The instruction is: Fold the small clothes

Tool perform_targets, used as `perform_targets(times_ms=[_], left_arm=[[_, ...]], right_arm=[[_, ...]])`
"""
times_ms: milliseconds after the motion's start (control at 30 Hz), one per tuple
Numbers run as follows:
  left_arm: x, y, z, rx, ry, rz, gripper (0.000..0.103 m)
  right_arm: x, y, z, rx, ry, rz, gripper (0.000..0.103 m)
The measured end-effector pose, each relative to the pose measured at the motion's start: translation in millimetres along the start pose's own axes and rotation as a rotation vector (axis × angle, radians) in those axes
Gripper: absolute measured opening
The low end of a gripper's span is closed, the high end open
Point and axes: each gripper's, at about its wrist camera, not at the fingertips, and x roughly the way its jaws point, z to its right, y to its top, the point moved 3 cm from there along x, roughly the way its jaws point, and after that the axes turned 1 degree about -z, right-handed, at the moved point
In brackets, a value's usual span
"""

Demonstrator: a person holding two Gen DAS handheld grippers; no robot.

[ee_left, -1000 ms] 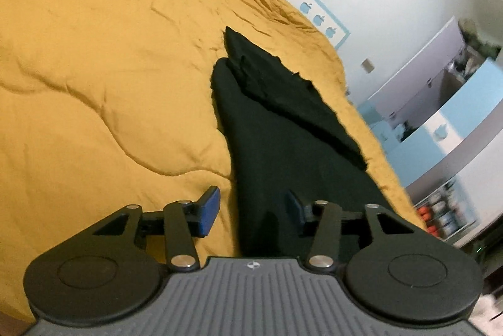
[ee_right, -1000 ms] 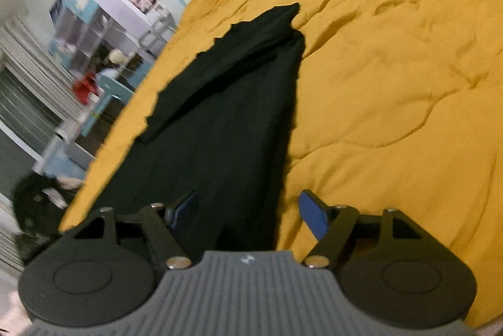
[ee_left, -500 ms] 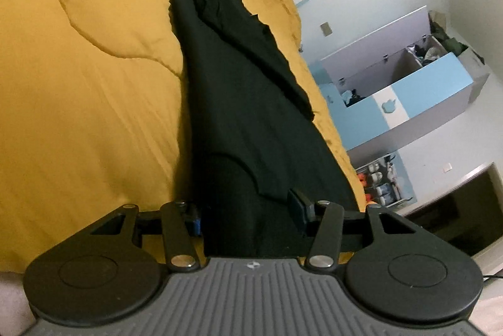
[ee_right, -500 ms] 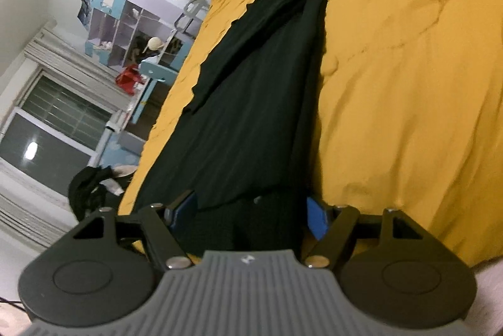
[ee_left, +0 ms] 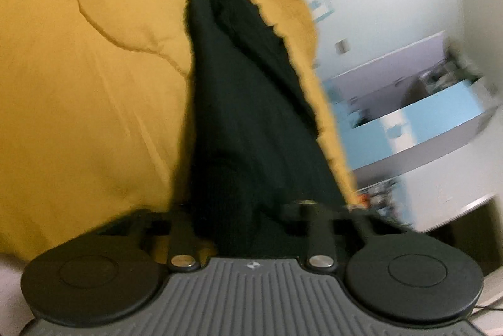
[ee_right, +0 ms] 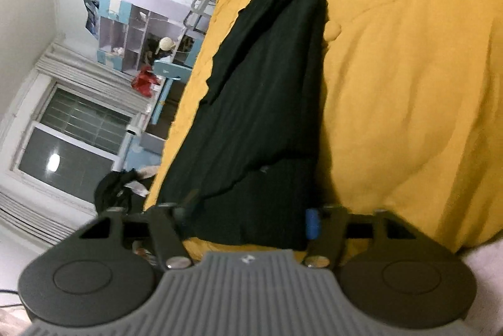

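A long black garment lies folded lengthwise on a yellow duvet, running away from both cameras. In the blurred left wrist view its near end bunches up between the jaws of my left gripper; the cloth hides the pads, and the gripper is shut on it. In the right wrist view the garment ends between the jaws of my right gripper, which are closing. The blue pad stands at the cloth's right edge, and the jaws still stand wide. The duvet fills the right side.
The bed's edge runs close beside the garment. Beyond it stand a blue and white shelf unit, cubby shelves, a window and a dark heap on the floor.
Both grippers rolled and sank onto the garment's near end. Its end, beside the left jaws a second ago, now lies between them, and they have drawn in. The right jaws have barely narrowed.
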Motion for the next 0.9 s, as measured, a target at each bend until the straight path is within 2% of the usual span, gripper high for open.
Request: perform_targets(times_ms=[33, 100, 233, 400, 500, 567, 700, 900], left_arm=[[1, -1, 1, -0.026, 0.015, -0.007, 0.006], [-3, -2, 2, -0.056, -0.026, 0.025, 0.006], [-10, 1, 7, -0.091, -0.093, 0.078, 0.006], [-10, 6, 16, -0.094, -0.094, 0.120, 0.006], [-8, 14, 22, -0.107, -0.126, 0.155, 0.006], [-6, 23, 26, -0.111, -0.152, 0.170, 0.006], [1, 51, 40, -0.066, -0.144, 0.170, 0.006], [29, 117, 52, -0.043, -0.164, 0.180, 0.006]], right_arm=[[0, -1, -2, -0.014, -0.019, -0.004, 0.022], [-1, -2, -4, -0.016, -0.028, -0.005, 0.019], [-3, 1, -12, -0.005, 0.024, 0.015, 0.016], [-14, 11, -21, 0.007, 0.101, 0.077, 0.010], [-15, 18, -27, 0.020, 0.136, 0.122, 0.009], [-13, 25, -31, 0.023, 0.148, 0.140, 0.009], [-7, 43, -35, 0.058, 0.182, 0.195, 0.008], [9, 104, -38, 0.108, 0.215, 0.328, 0.008]])
